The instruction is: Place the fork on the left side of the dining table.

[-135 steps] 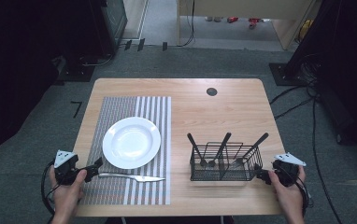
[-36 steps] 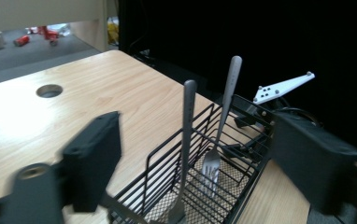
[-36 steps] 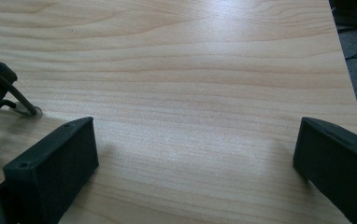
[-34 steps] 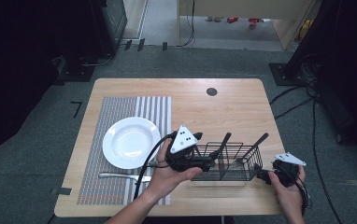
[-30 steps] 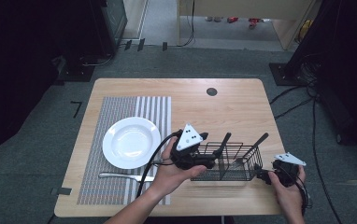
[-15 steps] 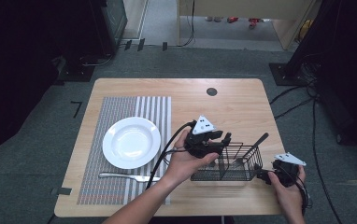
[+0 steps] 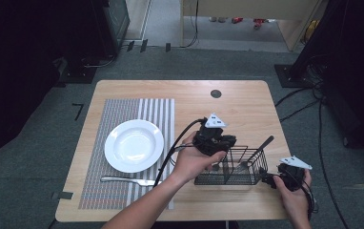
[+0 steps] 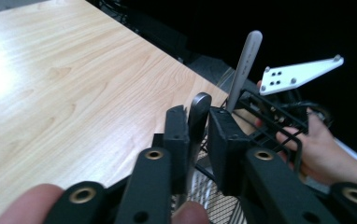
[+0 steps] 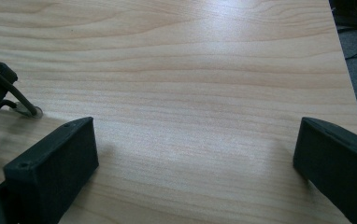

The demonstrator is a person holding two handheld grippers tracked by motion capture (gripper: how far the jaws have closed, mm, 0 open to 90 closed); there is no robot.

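A grey utensil handle [image 8: 198,108] is seen standing upright between the pads of the left gripper [image 8: 196,140], whose jaws have just been closing and are now pressed against it on both sides. In the high view the left gripper [image 7: 214,139] is held over the left end of the wire caddy [image 7: 232,168], with the gripped handle hidden beneath it. A second utensil [image 7: 256,151] is leaned in the caddy's right part, its handle tilted up and to the right; in the left gripper view that handle [image 8: 243,65] rises just behind the gripped one, close by but apart from the pads. The caddy's wire rim [image 8: 279,125] runs directly behind the left gripper.

The right gripper [image 7: 271,177] is rested on the table [image 7: 247,105] just beside the caddy's right end, and its jaws are spread wide over bare wood, with nothing between them.

Left of the caddy, a white plate [image 7: 134,145] is laid on a striped mat [image 7: 123,109], and a knife [image 7: 127,180] is laid on the mat in front of the plate, well apart from the caddy.
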